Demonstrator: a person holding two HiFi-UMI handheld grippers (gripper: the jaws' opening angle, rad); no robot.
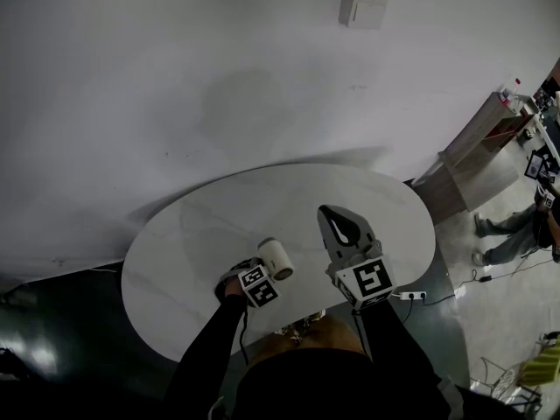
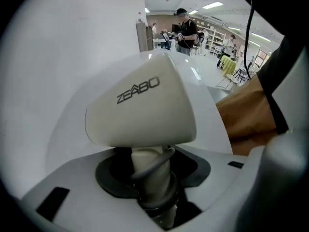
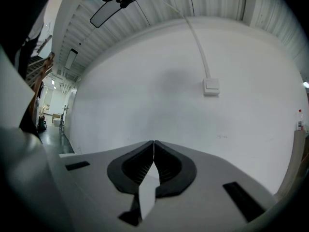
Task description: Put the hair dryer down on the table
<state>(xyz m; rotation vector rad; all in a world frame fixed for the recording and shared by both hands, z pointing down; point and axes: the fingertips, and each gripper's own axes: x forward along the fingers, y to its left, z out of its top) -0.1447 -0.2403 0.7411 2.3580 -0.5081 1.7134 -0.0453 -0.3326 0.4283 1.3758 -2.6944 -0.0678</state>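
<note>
- The left tongs (image 2: 152, 178) are clamping the handle of the hair dryer (image 2: 142, 105). The handle is sitting between the two jaws, and a loop of grey cord (image 2: 154, 166) is crossing in front of it.
- The cream body of the hair dryer, printed "ZEABO", is projecting beyond the jaw tips, with the barrel lying crosswise to the jaws.
- In the head view, the hair dryer (image 1: 276, 258) is sitting over the near part of the worktop (image 1: 192, 234), left of its centre. No view is showing whether it is touching the worktop surface.
- The left tongs (image 1: 254, 274) are pointing down toward the worktop, close to its near edge.
- The right tongs (image 3: 153, 144) are resting with their jaws together, the tips meeting and nothing between them.
- In the head view, the right tongs (image 1: 325, 211) are hanging over the near right part of the worktop, pointing toward its far edge.
- A switch box (image 1: 363, 7) is sitting on the wall (image 1: 175, 77) beyond the far edge of the worktop.
- A power strip (image 1: 413, 296) is lying on the floor just past the right near edge of the worktop.
</note>
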